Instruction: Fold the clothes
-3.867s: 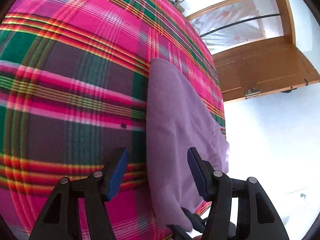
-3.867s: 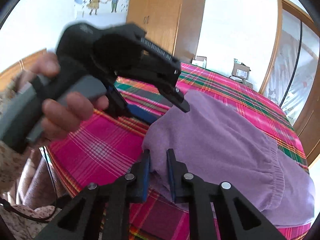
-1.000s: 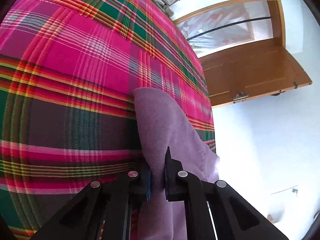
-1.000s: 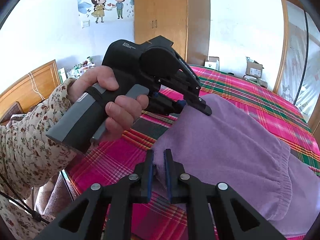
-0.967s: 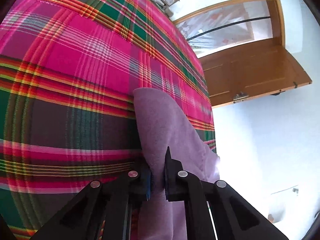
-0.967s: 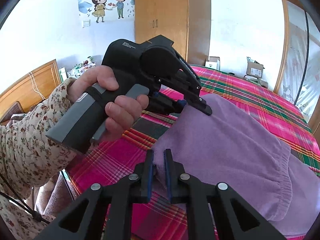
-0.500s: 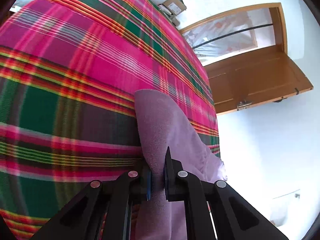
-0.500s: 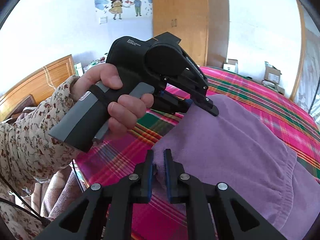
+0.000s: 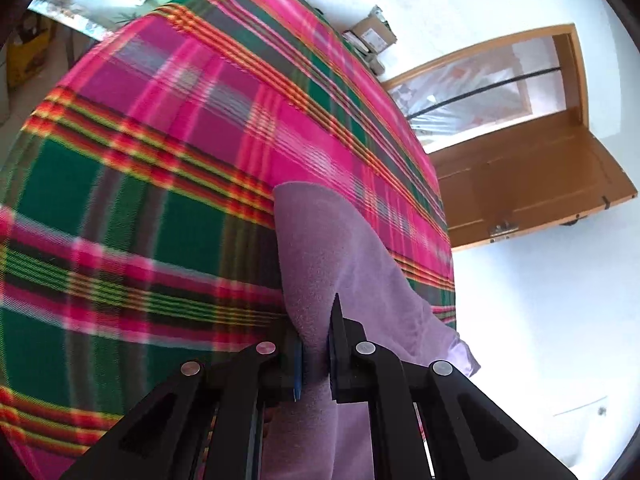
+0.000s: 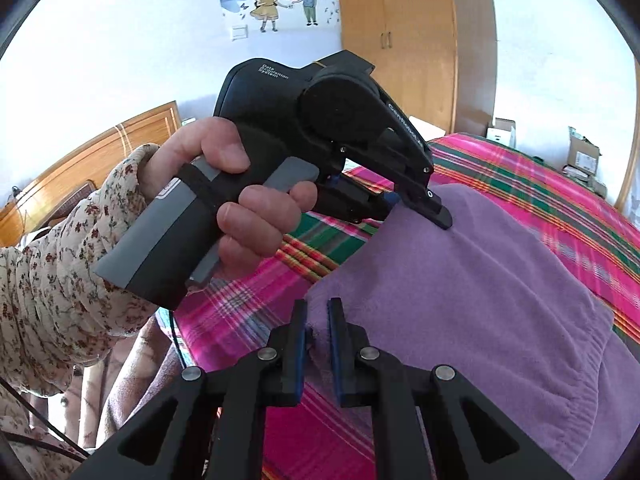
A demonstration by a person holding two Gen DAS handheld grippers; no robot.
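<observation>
A purple fleece garment [image 10: 492, 300] lies on a bed with a pink, green and red plaid cover [image 9: 160, 184]. My left gripper [image 9: 316, 344] is shut on the garment's [image 9: 340, 256] near edge, cloth pinched between its blue pads. In the right wrist view the left gripper [image 10: 416, 208], held by a hand [image 10: 248, 208] in a floral sleeve, clamps the far corner of the same edge. My right gripper [image 10: 317, 320] is shut on the near corner. An elastic band [image 10: 576, 364] shows at the right.
An open wooden door [image 9: 532, 184] and white floor lie past the bed's right side. Cardboard boxes [image 9: 372, 36] stand by the far wall. A wooden wardrobe [image 10: 416, 40] and a wooden headboard [image 10: 92, 160] are behind the bed.
Both grippers, still clamped on the purple edge, have risen and drawn back a little; more of the bed's far end and floor shows. 3.9 s ago the left gripper was open.
</observation>
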